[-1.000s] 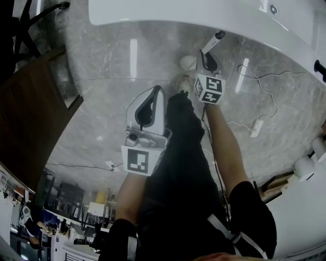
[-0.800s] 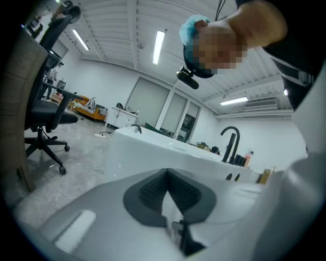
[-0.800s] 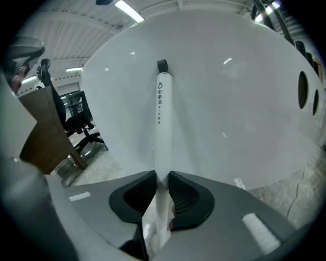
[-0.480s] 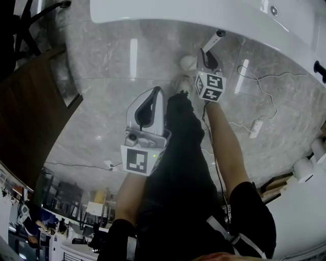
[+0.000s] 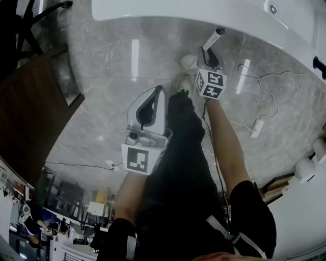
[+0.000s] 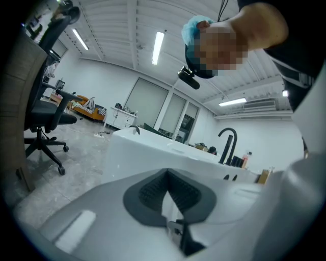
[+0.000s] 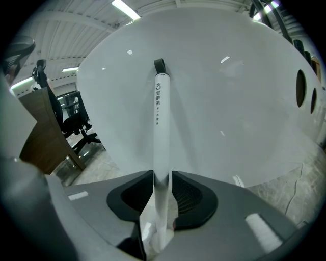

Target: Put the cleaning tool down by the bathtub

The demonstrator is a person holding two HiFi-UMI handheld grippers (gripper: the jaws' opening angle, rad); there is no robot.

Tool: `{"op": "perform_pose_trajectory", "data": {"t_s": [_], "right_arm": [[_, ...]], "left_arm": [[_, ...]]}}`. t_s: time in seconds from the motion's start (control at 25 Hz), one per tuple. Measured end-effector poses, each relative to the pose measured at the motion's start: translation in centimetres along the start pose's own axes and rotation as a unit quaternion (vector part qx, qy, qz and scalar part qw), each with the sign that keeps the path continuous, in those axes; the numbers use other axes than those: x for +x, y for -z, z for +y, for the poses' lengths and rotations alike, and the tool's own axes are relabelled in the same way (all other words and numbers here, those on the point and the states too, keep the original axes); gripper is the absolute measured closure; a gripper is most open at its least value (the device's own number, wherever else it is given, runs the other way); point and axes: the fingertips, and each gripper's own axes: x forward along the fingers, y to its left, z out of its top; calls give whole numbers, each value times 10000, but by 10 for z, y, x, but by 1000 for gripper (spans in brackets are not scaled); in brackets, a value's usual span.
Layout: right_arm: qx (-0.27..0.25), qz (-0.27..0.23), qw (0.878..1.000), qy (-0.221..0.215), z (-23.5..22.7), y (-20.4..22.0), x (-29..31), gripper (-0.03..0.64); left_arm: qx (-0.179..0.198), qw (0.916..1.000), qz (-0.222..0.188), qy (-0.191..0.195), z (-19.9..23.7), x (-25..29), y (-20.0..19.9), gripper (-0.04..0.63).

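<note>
Your right hand-held gripper (image 7: 162,176) has just been opening, the cleaning tool (image 7: 162,122) between its released jaws, handle print illegible; your left hand-held gripper (image 6: 166,173) is clenched, empty.

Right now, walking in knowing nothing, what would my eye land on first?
The big white bathtub along the head view's top edge, above the grey marble floor. Next, the cleaning tool, its white handle slanting toward the tub between the jaws of the right gripper, which have just been opening.

Tub (image 5: 153,10) wall is closing off the front; power strip (image 5: 257,126) is cluttering the right floor (image 5: 102,102); left floor is lying open.
</note>
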Motion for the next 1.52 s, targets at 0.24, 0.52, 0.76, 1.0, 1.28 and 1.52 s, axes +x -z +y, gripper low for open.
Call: {"op": "perform_pose_trajectory", "data": {"t_s": [0.24, 0.52, 0.76, 1.0, 1.28, 1.52], "right_arm": [[-34, 105, 9999, 6, 1, 0, -15, 477], [-10, 123, 9999, 25, 9, -15, -61, 474], [152, 182, 9996, 144, 17, -40, -127, 518], [408, 224, 9988, 181, 30, -69, -199, 617], [706, 182, 9970, 279, 47, -108, -292, 618], [868, -26, 9956, 354, 57, -158, -372, 618]], "left_arm": [[-9, 10000, 16, -20, -2, -12, -11, 588], [-33, 9999, -152, -60, -15, -39, -50, 588], [11, 9996, -296, -9, -41, -72, -106, 588], [92, 9991, -411, 71, -69, -104, -168, 588], [102, 9989, -432, 152, -103, -135, -240, 589], [168, 9980, -486, 366, -141, -167, -301, 588]]}}
